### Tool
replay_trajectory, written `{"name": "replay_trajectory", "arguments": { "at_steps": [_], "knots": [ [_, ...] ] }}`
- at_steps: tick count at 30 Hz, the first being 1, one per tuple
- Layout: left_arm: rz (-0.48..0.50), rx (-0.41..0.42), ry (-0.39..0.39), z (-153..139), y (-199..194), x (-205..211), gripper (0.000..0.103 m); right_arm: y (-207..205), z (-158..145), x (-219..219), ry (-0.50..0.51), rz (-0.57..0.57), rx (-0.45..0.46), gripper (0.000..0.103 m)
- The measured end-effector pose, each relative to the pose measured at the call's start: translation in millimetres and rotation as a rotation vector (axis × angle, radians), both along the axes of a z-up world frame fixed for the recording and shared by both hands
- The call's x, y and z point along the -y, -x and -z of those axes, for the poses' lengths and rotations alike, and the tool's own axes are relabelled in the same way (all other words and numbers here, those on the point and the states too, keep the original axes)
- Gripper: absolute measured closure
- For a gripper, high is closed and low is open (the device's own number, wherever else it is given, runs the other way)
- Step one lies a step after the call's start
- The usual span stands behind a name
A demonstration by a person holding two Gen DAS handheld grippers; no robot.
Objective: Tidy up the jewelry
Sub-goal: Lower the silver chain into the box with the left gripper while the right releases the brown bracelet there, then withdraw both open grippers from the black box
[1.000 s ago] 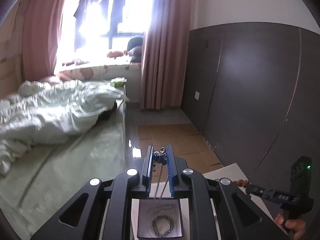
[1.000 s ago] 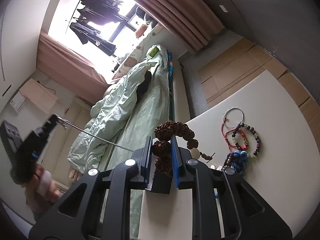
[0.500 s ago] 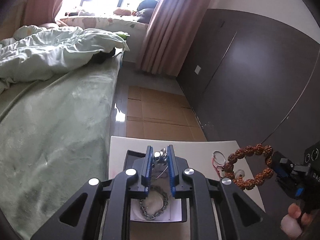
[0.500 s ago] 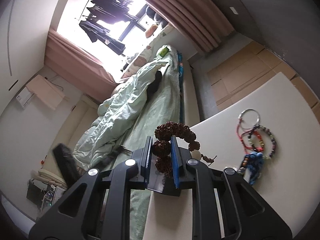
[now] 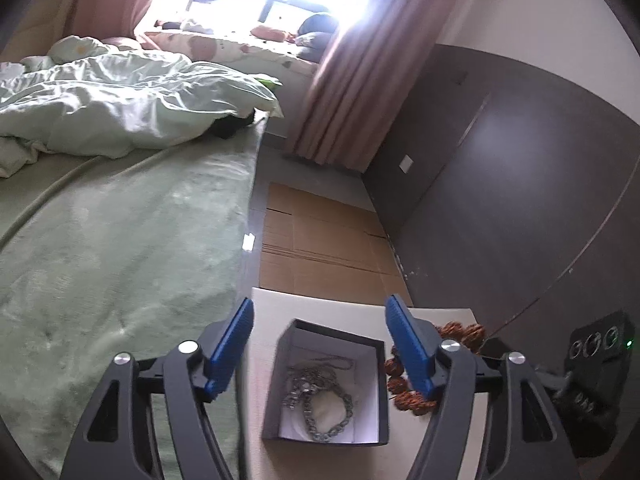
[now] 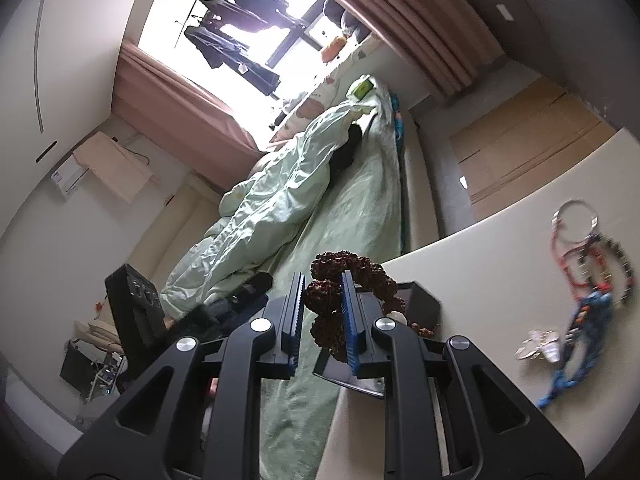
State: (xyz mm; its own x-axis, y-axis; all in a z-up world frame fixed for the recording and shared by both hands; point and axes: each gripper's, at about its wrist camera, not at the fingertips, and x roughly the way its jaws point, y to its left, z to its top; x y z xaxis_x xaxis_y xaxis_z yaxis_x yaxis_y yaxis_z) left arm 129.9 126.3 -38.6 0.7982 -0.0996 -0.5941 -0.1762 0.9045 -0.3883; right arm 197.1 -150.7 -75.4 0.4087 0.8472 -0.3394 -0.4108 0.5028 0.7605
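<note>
No legible text, labels or numbers anywhere.

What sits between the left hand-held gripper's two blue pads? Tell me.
In the left wrist view, the open gift box holding silver chains lies below the opening pads.

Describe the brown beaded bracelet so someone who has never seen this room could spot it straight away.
Find the white table beside the green bed, then the open dark box at its edge. Just over the box, the right gripper is shut on the brown bracelet, the only jewelry off the table, with big, knobbly, seed-like beads.
</note>
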Motion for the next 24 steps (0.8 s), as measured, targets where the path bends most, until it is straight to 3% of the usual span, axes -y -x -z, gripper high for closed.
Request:
{"name": "replay_trajectory", "arguments": {
  "at_steps": [3, 10, 13, 15, 16, 17, 21, 24],
  "knots": [
    [-0.026, 0.015, -0.007, -7.8, 6.3, -10.8, 0.025, -0.8, 4.8, -15.0, -0.013, -0.02, -0.012, 0.084],
    [-0.059, 0.025, -0.001, -13.4, 15.2, -32.7, 0.022, -5.9, 21.6, -55.3, -0.029, -0.064, -0.066, 0.084],
    [-0.07, 0.031, 0.012, -15.4, 17.2, -39.0, 0.022, -12.5, 33.6, -69.5, 0.076, -0.042, -0.122, 0.082],
    [-0.071, 0.035, 0.021, -15.5, 17.8, -39.5, 0.022, -15.0, 40.2, -76.5, 0.163, -0.041, -0.16, 0.059],
    [-0.069, 0.037, 0.024, -16.2, 18.2, -38.6, 0.022, -14.3, 41.3, -76.4, 0.192, -0.031, -0.165, 0.042],
    [-0.067, 0.038, 0.025, -16.3, 18.1, -37.2, 0.022, -12.7, 39.5, -73.2, 0.198, -0.02, -0.151, 0.034],
    [-0.049, 0.034, 0.014, -16.0, 17.4, -27.0, 0.022, -6.0, 22.4, -52.6, 0.184, 0.002, -0.066, 0.029],
    [-0.037, 0.028, 0.002, -14.8, 17.1, -19.6, 0.019, -4.5, 18.5, -35.7, 0.181, 0.031, -0.051, 0.029]
  ]
}}
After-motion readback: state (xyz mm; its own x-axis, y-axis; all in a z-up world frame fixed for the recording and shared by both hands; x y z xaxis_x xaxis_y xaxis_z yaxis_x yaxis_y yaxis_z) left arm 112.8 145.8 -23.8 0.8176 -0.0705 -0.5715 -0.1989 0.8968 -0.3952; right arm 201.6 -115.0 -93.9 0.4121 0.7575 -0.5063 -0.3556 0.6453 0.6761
